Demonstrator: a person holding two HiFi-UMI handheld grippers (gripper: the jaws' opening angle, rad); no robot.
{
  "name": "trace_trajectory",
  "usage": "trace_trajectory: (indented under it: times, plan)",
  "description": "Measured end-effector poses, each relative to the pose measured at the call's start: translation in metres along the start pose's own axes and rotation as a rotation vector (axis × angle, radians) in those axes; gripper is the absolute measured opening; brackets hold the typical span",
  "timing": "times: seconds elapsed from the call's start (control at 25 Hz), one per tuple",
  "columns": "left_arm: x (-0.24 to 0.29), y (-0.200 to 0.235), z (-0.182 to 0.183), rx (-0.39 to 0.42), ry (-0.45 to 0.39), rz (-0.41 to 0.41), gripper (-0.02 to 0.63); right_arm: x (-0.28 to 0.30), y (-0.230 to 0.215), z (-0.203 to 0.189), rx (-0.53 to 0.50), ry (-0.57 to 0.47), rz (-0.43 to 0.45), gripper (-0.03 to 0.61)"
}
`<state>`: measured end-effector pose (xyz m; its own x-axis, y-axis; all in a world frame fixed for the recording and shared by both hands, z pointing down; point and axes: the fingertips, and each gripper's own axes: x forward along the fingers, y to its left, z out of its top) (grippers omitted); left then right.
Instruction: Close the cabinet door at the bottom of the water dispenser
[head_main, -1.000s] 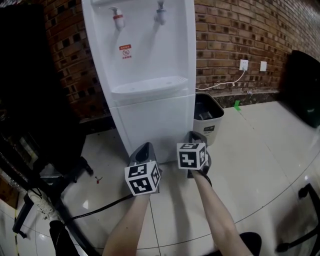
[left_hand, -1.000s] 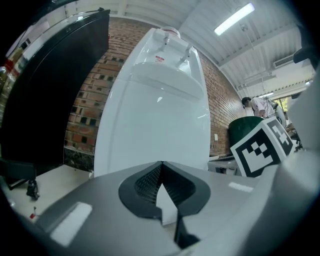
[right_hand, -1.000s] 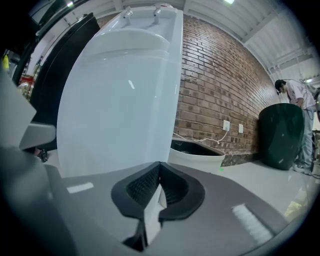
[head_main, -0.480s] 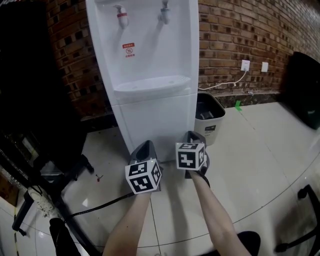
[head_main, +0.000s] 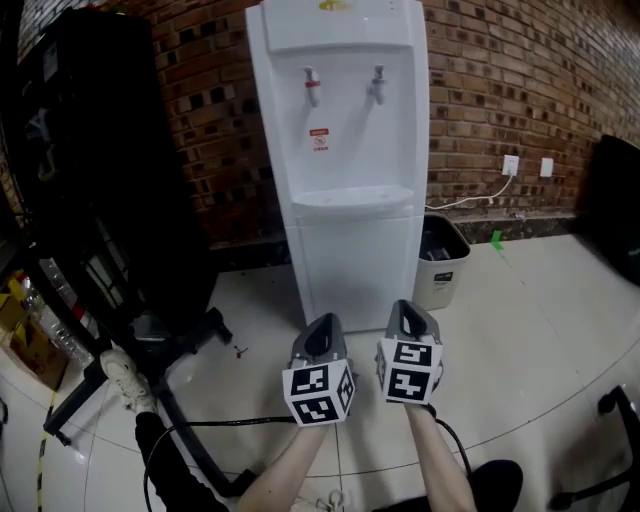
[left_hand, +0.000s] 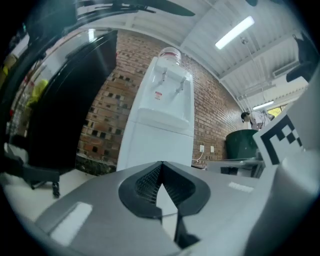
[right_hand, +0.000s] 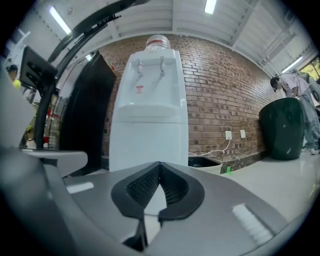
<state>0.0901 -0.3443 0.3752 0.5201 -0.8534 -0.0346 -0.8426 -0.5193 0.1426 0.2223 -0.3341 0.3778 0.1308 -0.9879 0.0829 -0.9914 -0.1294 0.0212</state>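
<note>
Our left gripper (head_main: 318, 335) and right gripper (head_main: 408, 318) sit side by side, level, jaws pressed together on nothing. Straight ahead and well apart stands the dispenser (head_main: 340, 120); its bottom door (head_main: 355, 262), upright, looks flush, neither gripper clearly nearer.

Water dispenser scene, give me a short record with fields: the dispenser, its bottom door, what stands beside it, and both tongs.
dispenser: white water dispenser, upright against the brick wall
bottom door: cabinet door looks closed, flush with the front
beside it: waste bin to its right in the head view, tall black cabinet to its left
left: left tongs shut, nothing held, apart from the dispenser
right: right tongs shut, nothing held, apart from the dispenser
</note>
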Motion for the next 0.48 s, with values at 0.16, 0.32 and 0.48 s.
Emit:
trace_trajectory:
  times: [0.16, 0.32, 0.48]
  plan:
    - [-0.069, -0.005, 0.027, -0.003, -0.065, 0.014, 0.015, -0.067, 0.027, 0.019, 0.003, -0.062, 0.037, 0.000]
    - [-0.139, -0.019, 0.040, -0.007, -0.129, 0.025, 0.015, -0.129, 0.056, 0.020, -0.018, -0.086, 0.081, 0.000]
    - [-0.193, -0.023, 0.058, 0.034, -0.174, 0.047, 0.015, -0.182, 0.082, 0.027, -0.044, -0.126, 0.120, 0.000]
